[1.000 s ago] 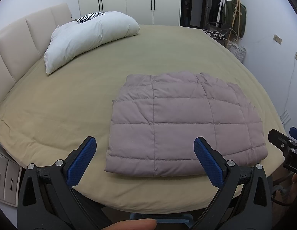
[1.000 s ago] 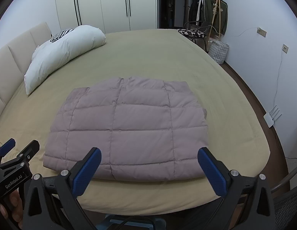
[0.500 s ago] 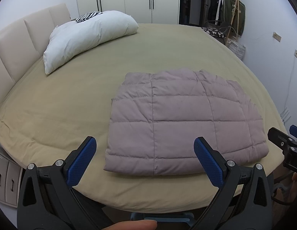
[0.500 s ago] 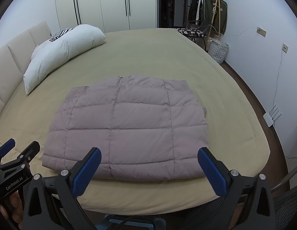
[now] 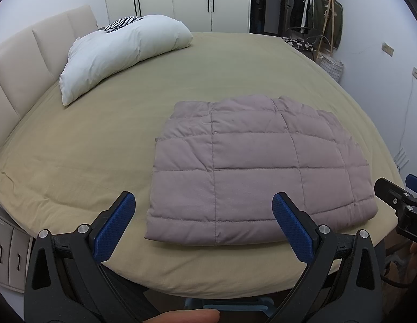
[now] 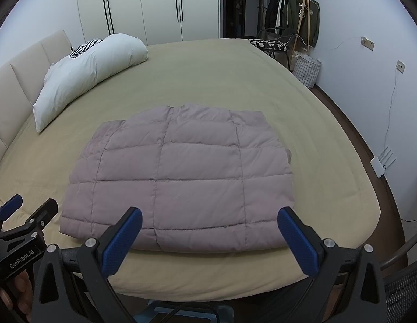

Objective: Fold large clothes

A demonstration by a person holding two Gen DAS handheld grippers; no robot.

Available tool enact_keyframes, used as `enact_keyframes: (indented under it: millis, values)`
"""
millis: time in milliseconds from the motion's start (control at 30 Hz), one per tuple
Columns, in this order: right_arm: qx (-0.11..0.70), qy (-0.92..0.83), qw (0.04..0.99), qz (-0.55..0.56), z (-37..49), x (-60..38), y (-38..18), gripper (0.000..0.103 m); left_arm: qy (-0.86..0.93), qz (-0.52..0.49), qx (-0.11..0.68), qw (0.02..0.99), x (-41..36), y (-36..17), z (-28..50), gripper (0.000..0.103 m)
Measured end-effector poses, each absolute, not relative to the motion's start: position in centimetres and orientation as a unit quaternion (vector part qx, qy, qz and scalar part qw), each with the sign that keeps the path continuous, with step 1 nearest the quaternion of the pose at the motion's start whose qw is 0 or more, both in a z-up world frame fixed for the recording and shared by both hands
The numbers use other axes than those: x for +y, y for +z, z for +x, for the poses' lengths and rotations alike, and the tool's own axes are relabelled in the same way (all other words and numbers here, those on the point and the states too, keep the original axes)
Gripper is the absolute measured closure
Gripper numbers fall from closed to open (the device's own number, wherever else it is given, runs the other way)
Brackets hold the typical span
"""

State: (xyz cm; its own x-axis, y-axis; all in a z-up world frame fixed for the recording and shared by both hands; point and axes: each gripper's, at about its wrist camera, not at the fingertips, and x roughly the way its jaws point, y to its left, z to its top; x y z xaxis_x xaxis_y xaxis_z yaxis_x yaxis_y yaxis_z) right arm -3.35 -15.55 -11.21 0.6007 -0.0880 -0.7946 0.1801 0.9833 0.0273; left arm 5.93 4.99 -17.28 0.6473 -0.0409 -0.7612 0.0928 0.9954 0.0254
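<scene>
A mauve quilted puffer garment (image 5: 259,169) lies folded into a flat rectangle near the front edge of the bed (image 5: 87,148). In the right wrist view the same garment (image 6: 179,177) fills the middle. My left gripper (image 5: 204,215) hovers open just short of the garment's near left part, nothing between its blue pads. My right gripper (image 6: 209,228) is also open, held above the garment's near edge, touching nothing. Each gripper shows at the edge of the other's view: the right one (image 5: 399,202), the left one (image 6: 23,215).
A white pillow (image 5: 122,53) lies at the far left by the beige headboard (image 5: 28,62). White wardrobes (image 6: 144,8) stand behind. A clothes rack (image 6: 297,18), a chair and a checked basket (image 6: 306,70) stand at the right. A drawer unit (image 5: 9,253) sits low left.
Both grippers stay open and drift slightly; the garment sits a little lower and closer in both views. The garment itself has not moved.
</scene>
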Motion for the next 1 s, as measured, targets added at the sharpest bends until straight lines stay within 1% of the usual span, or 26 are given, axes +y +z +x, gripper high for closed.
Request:
enact_keyframes:
  millis: [1000]
  values:
    - [0.445, -0.072, 0.891, 0.052, -3.59, -15.33, -11.6, 0.0, -0.039, 0.034, 0.42, 0.906, 5.09, -17.33, 6.03, 0.0]
